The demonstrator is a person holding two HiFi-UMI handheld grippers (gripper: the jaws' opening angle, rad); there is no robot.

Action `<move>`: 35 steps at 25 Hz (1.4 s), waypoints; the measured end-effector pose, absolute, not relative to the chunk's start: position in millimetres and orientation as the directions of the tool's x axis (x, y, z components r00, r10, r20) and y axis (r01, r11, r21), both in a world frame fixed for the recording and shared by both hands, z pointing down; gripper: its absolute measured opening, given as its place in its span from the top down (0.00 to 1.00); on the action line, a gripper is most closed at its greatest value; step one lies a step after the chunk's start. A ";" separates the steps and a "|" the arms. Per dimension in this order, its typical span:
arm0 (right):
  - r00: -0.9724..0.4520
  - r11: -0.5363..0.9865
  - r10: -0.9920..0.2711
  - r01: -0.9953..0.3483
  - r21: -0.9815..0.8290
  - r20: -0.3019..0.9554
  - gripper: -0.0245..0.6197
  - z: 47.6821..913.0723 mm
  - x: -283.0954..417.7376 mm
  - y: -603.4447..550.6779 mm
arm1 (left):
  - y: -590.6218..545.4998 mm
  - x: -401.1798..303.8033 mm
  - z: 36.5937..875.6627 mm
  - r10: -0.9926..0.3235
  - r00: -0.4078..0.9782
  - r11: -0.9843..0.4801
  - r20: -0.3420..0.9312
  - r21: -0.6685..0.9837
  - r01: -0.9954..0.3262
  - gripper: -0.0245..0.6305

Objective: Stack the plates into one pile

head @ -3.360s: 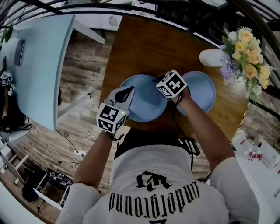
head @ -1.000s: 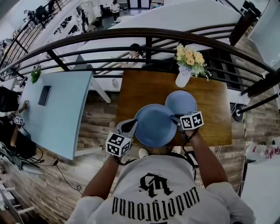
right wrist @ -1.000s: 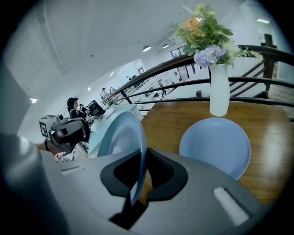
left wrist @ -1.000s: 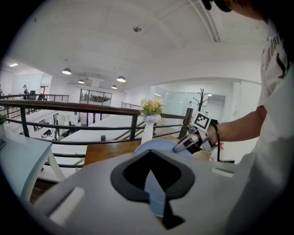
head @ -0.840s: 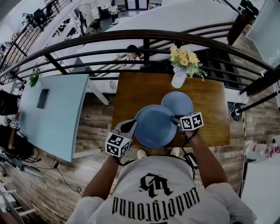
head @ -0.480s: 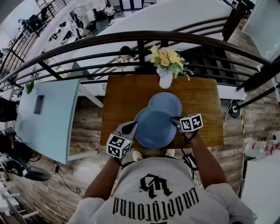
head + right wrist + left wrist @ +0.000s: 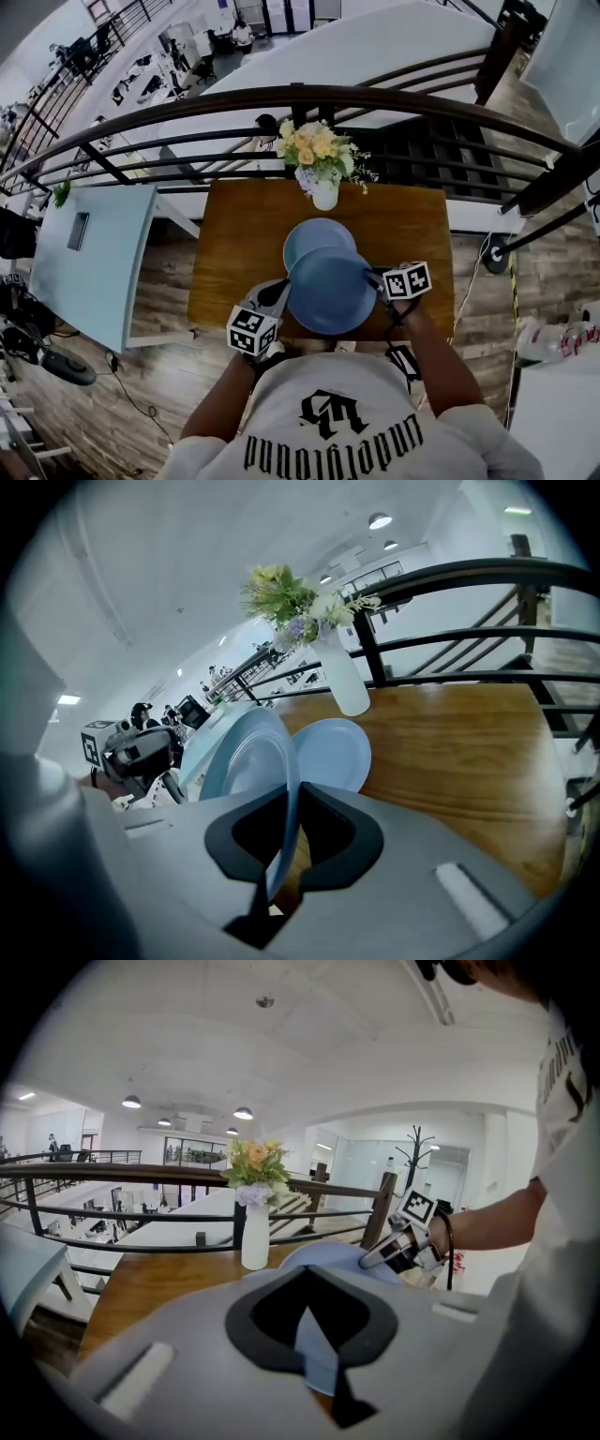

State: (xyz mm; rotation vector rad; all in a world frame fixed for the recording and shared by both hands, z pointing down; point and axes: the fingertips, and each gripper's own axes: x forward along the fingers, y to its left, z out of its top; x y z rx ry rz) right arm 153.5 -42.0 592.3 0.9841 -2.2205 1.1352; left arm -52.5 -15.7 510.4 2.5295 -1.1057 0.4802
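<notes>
Two light blue plates are in play. One plate (image 7: 314, 239) lies flat on the brown wooden table (image 7: 412, 225). The other plate (image 7: 330, 292) is lifted and tilted, overlapping the near edge of the flat one. My left gripper (image 7: 281, 291) is shut on its left rim, which runs between the jaws in the left gripper view (image 7: 314, 1344). My right gripper (image 7: 377, 277) is shut on the right rim, and in the right gripper view the held plate (image 7: 239, 761) stands on edge next to the flat plate (image 7: 330, 752).
A white vase of flowers (image 7: 323, 192) stands at the table's far edge, just behind the flat plate. A dark railing (image 7: 187, 108) runs behind the table. A pale blue table (image 7: 84, 253) stands to the left over a wooden floor.
The two plates lay side by side on the table earlier. One plate has since been lifted by both grippers and carried over the near edge of the other.
</notes>
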 end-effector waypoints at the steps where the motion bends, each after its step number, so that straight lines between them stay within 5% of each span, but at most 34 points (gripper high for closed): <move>1: -0.641 0.409 -0.384 -0.764 -0.500 0.665 0.93 594.0 160.6 -40.6 | -12.7 -46.0 511.4 -0.642 0.636 -0.632 0.429 0.173 -0.755 0.89; 35: -0.599 0.271 -0.366 -0.801 -0.535 0.712 0.93 653.2 170.2 -104.3 | -88.8 -58.4 583.4 -0.563 0.649 -0.605 0.512 0.280 -0.745 0.89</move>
